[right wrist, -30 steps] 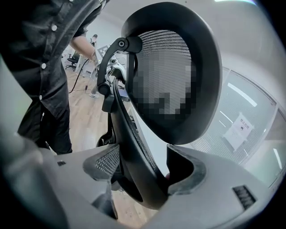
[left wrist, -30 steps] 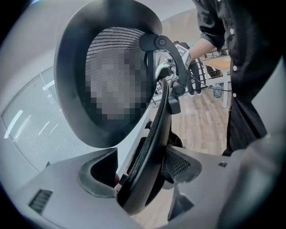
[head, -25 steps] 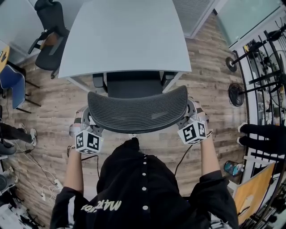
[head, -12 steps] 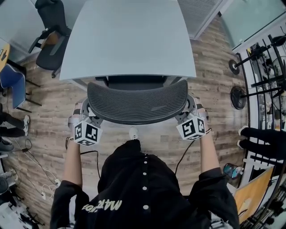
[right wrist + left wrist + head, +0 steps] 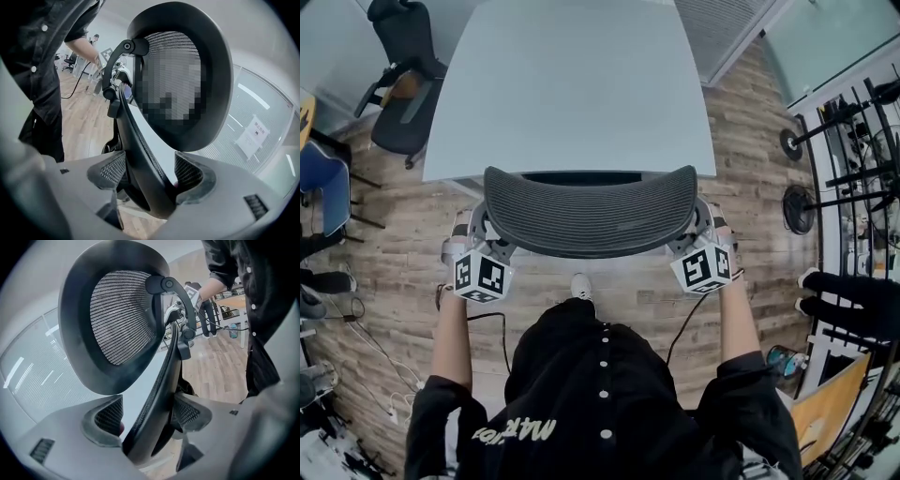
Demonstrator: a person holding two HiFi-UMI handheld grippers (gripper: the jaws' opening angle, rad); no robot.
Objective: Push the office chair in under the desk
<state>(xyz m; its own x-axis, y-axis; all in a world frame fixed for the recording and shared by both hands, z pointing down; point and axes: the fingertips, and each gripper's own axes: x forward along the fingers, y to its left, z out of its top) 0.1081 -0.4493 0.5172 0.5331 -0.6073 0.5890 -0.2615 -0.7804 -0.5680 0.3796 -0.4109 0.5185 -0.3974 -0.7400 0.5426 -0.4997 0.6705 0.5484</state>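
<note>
I saw the office chair at mid-frame in the head view. Its mesh backrest lay along the near edge of the desk, and its seat was out of sight beneath. My left gripper was clamped on the backrest's left rim, and my right gripper was clamped on its right rim.

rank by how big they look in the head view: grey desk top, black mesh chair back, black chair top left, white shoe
1. pale grey desk top
2. black mesh chair back, nearer the camera
3. black office chair at top left
4. white shoe toe
</note>
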